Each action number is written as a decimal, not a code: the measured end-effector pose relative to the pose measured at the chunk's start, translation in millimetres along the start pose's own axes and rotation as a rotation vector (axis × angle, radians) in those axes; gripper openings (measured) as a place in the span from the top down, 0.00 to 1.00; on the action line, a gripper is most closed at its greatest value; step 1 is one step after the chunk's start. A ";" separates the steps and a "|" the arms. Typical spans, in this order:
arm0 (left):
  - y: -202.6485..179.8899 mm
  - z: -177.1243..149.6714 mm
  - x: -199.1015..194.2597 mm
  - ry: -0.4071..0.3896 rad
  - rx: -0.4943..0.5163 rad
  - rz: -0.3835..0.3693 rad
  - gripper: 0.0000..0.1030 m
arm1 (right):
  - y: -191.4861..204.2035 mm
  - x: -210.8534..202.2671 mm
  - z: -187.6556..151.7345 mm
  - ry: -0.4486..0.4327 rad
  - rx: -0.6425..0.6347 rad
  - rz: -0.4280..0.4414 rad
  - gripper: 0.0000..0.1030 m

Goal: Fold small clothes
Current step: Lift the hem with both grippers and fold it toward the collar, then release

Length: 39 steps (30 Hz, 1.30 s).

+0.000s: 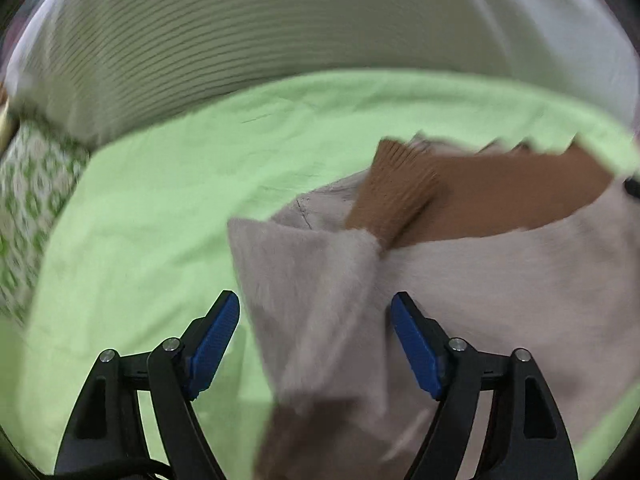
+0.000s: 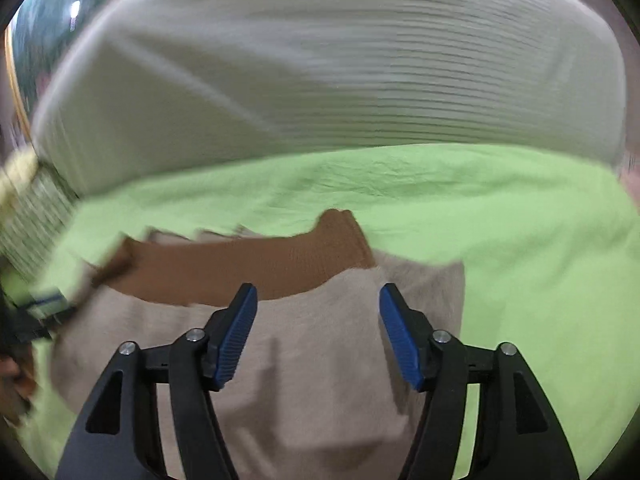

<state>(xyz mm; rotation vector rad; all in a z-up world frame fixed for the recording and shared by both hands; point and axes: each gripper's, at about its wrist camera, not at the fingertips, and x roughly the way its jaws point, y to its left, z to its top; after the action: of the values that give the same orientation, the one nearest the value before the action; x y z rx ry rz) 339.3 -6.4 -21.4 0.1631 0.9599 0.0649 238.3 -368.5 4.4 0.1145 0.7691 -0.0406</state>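
Working over the green sheet [image 1: 140, 208], we are holding the left gripper [image 1: 316, 340] and right gripper [image 2: 318, 332] with jaws apart and gripping nothing — the beige garment [image 2: 320, 360] with its brown ribbed trim [image 2: 260, 268] is lying flat at lower centre of both views, probably so the fold settles unassisted.

Motion blur on brown garment [image 2: 256, 268] edges; patterned fabric [image 1: 28, 208] cut off at pic edge.
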 end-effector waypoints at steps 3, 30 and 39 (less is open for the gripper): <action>7.0 9.4 19.4 0.028 -0.032 -0.052 0.63 | 0.1 33.5 -3.7 0.095 -0.054 -0.041 0.62; 42.1 -142.4 -99.8 0.017 -0.448 -0.413 0.37 | -30.0 -98.0 -99.6 -0.044 0.196 -0.126 0.41; 27.6 -146.8 -66.5 0.109 -0.440 -0.331 0.38 | -40.8 -76.4 -128.9 0.063 0.281 -0.077 0.90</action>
<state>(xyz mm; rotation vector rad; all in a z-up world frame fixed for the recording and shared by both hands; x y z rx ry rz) 181.4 28.5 -45.5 -0.4077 1.0472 -0.0209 91.1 -394.2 -38.0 0.3543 0.8273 -0.2196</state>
